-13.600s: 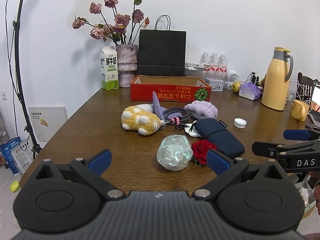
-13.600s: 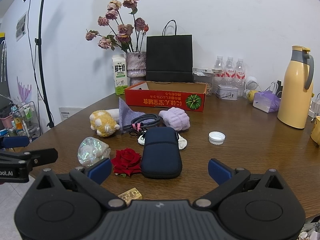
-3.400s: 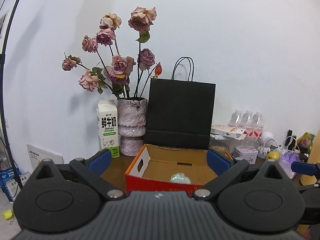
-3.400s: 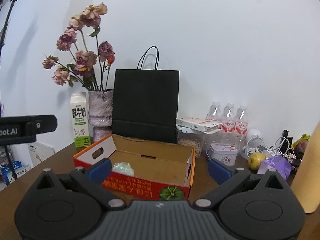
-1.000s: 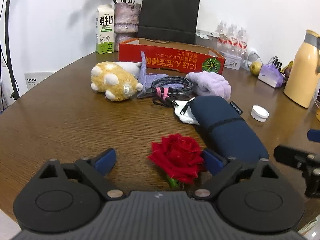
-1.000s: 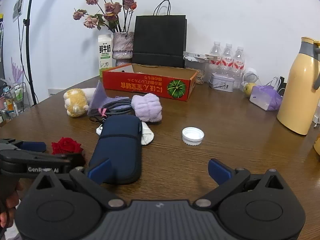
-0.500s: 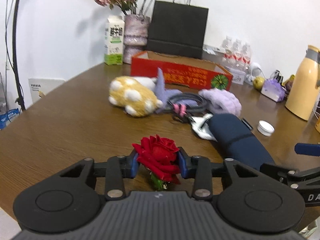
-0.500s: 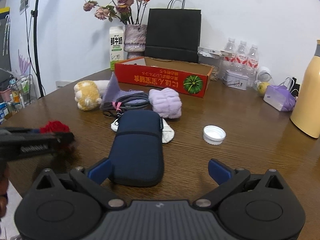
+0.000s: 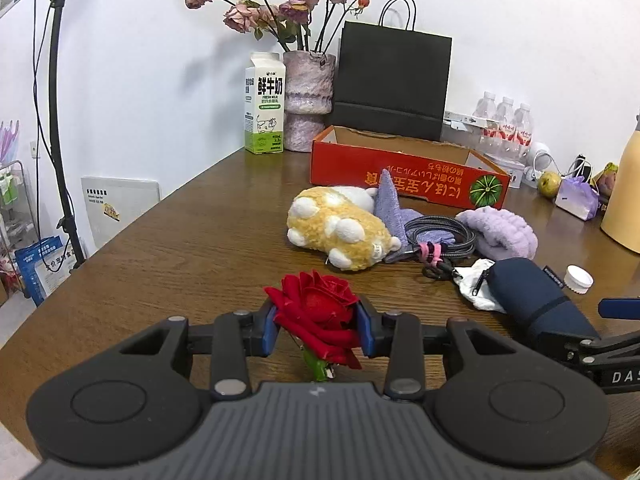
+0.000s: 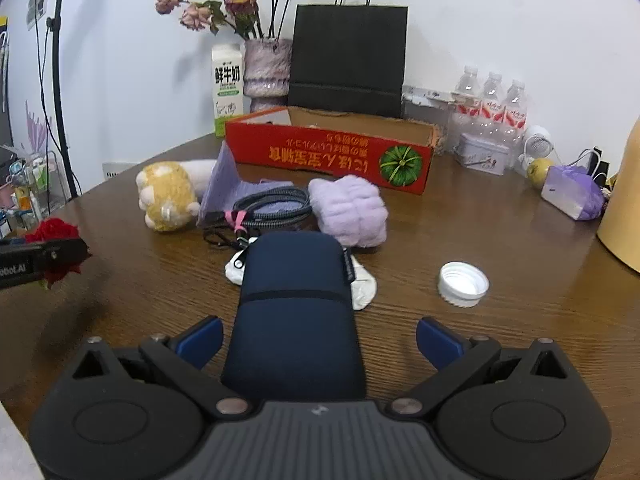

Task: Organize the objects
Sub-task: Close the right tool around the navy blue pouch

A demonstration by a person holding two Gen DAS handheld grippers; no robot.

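My left gripper [image 9: 318, 329] is shut on a red rose [image 9: 316, 306] and holds it above the wooden table; the rose also shows at the left of the right wrist view [image 10: 54, 230]. My right gripper [image 10: 318, 342] is open, its fingers either side of the near end of a navy pouch [image 10: 296, 300] that lies on the table. The red cardboard box [image 9: 404, 174] stands open at the back. A yellow plush toy [image 9: 340, 228], a coiled cable [image 9: 438, 232] and a lilac fluffy band [image 9: 498, 232] lie in front of it.
A milk carton [image 9: 265, 104], a vase of dried roses [image 9: 308, 100] and a black paper bag [image 9: 394, 80] stand behind the box. A white bottle cap [image 10: 463, 283] lies at the right. Water bottles [image 10: 492, 104] and a yellow jug [image 9: 624, 196] stand at the right.
My left gripper has lifted the rose higher off the table. My right gripper has moved forward and down, so its open fingers now straddle the navy pouch.
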